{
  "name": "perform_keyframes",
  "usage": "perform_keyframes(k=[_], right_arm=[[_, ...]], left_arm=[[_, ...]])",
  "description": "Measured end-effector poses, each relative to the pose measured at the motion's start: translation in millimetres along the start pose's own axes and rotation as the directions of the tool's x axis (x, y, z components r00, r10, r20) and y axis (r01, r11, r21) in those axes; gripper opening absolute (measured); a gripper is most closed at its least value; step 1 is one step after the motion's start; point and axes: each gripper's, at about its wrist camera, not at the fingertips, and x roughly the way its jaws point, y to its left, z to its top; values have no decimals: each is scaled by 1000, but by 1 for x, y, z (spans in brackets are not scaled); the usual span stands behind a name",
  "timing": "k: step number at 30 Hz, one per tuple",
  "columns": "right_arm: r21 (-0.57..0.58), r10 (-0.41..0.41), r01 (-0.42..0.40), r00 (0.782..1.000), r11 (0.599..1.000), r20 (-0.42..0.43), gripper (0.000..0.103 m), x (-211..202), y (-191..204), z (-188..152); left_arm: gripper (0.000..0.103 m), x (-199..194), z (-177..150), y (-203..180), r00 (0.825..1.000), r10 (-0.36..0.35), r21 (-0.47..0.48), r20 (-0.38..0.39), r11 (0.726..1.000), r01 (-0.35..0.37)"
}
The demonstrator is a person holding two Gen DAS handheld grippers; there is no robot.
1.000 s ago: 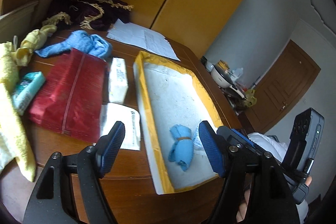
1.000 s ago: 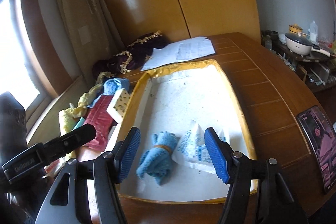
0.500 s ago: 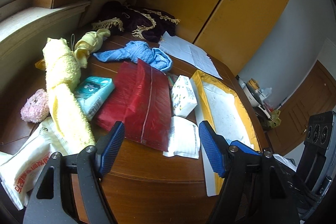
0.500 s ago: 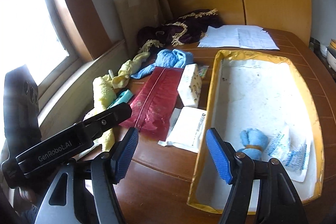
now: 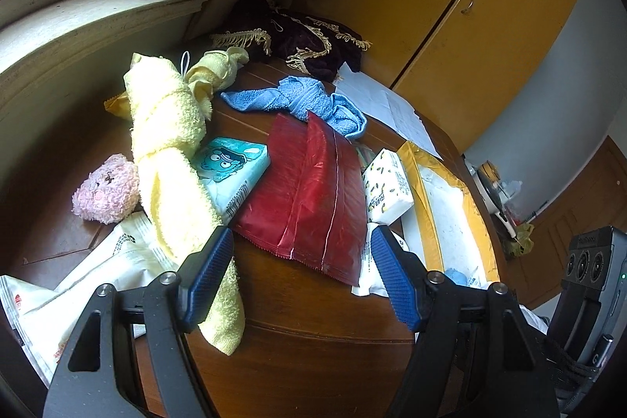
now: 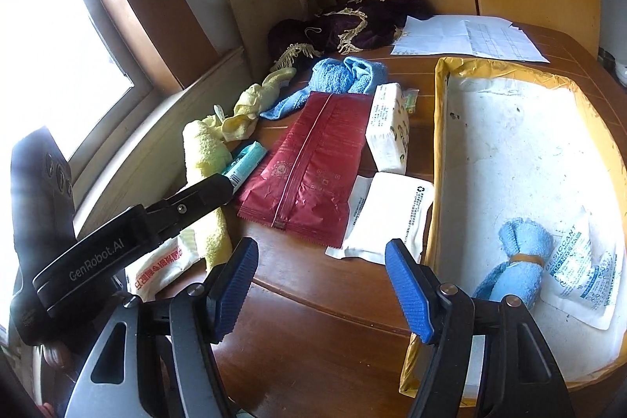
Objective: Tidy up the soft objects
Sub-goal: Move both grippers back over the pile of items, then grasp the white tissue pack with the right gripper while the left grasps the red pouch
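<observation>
Hovering spread and empty, the left claw (image 5: 301,277) is facing the yellow towel (image 5: 172,159), whose long axis is running lengthwise toward its left finger. The right claw (image 6: 321,288), also spread, is sitting nearer the tray (image 6: 439,159), right of the towel.

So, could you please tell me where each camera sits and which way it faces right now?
Left wrist: sits on the left gripper, open, facing the table's left clutter: yellow towel, pink plush, red pouch. Own body: its two fingers; the other gripper's body at the right edge.
Right wrist: sits on the right gripper, open, facing the pouch and the tray holding a blue roll. Own body: its fingers; the left gripper at left.
Shared: pouch, towel, tray.
</observation>
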Motion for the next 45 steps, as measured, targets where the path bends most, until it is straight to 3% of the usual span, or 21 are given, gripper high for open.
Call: perform_keyframes(k=[21,28,36,37,39,41,45], right_arm=[[52,68,-68,998,996,3,69,5,-9,7],[31,27,-29,997,999,67,67,0,-10,49],[2,-195,195,981,981,-4,52,54,-19,98],[8,-213,213,977,977,-25,48,63,-23,98],[16,-259,261,963,965,-73,31,76,-28,97],[20,-277,279,957,960,-87,22,81,-31,93],[43,-269,271,962,962,-46,21,69,-34,90]], left_arm=[[72,-5,7,11,1000,14,-5,7,1000,-14],[72,-8,10,8,1000,-5,22,13,1000,5],[72,-9,9,3,1000,-5,44,17,999,5],[72,-8,10,1,1000,-8,47,14,999,7],[72,-6,11,-3,1000,-12,62,12,998,11],[72,-2,14,-10,1000,-3,85,10,996,2],[72,17,20,-29,999,30,167,-17,986,-26]])
